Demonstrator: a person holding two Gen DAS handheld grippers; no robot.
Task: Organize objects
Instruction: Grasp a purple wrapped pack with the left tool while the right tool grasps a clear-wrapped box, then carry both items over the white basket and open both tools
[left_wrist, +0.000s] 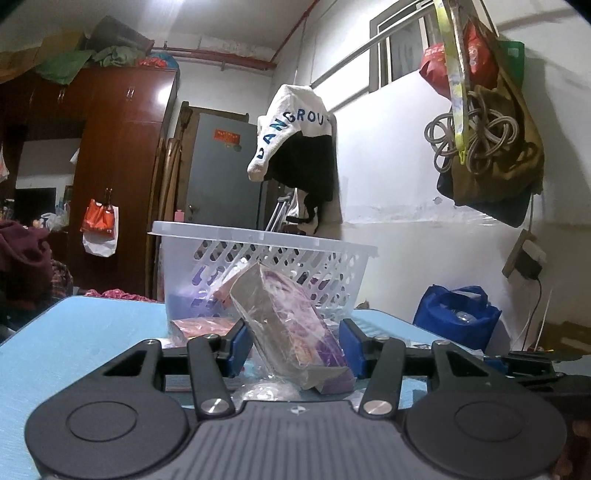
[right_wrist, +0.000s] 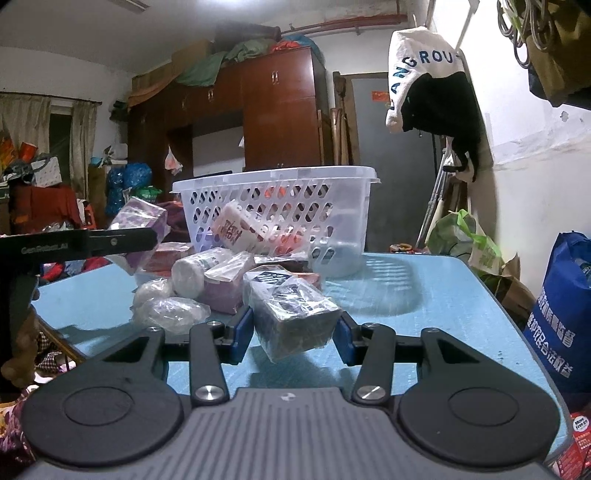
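While each tool, left tool (left_wrist: 293, 345) on a purple packet (left_wrist: 291, 325) and right tool (right_wrist: 293, 330) on a dark wrapped box (right_wrist: 291, 314), was clamped, the pick-up step seemed finished, and next both needed lifting over the rim of the white basket (right_wrist: 280, 181) near the worktop's (right_wrist: 424, 295) far edge.

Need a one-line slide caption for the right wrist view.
Right gripper clamps a plastic-wrapped dark box on the blue table, white perforated basket behind.

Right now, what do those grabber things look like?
Each hand-held gripper, left and right, has a ribbed grey body, two round black discs, black link bars with silver screws, and blue pads on the fingers. White lettering marks the left one's side.
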